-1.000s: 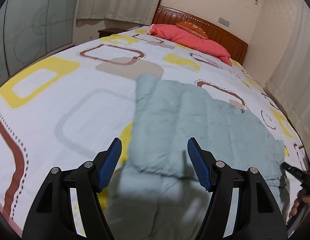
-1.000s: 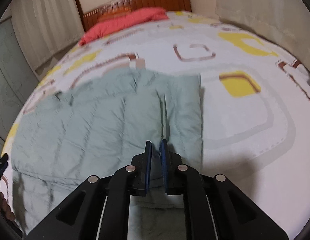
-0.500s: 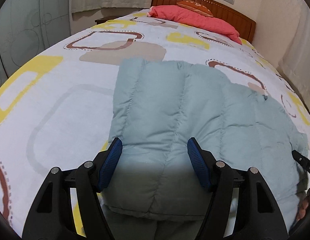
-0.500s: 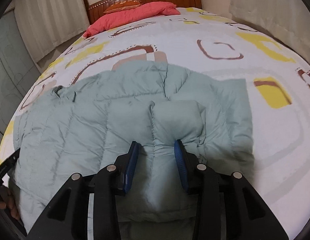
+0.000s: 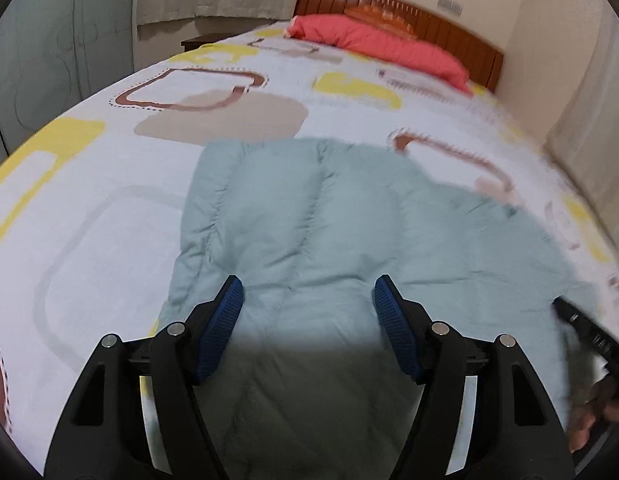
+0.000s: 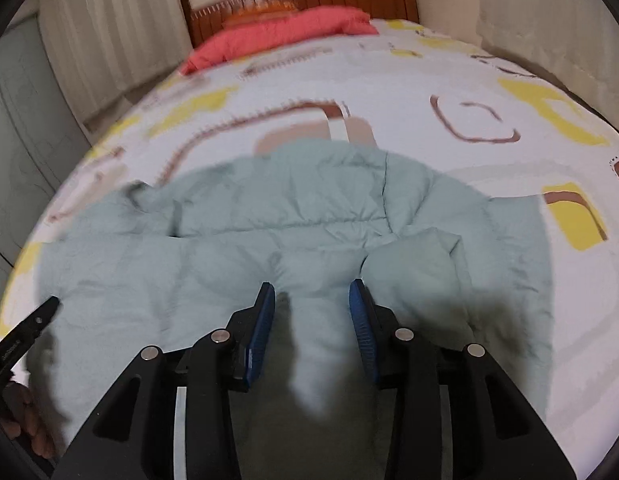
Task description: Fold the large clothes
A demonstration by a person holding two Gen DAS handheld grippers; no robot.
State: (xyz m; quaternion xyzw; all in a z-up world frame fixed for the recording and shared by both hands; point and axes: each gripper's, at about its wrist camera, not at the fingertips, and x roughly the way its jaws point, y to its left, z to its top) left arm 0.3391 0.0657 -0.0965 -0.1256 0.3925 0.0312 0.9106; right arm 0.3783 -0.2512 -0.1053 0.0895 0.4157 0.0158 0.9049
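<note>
On the bed (image 5: 89,208) the puffy green coat (image 5: 309,216) lies flat, both the left tool (image 5: 308,300) and the right tool (image 6: 312,306) spread wide and holding nothing, so pinch an edge deep and fold slowly.

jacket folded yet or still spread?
Partly folded. The green puffer jacket lies mostly flat on the bed, with one quilted section doubled over its right side.
</note>
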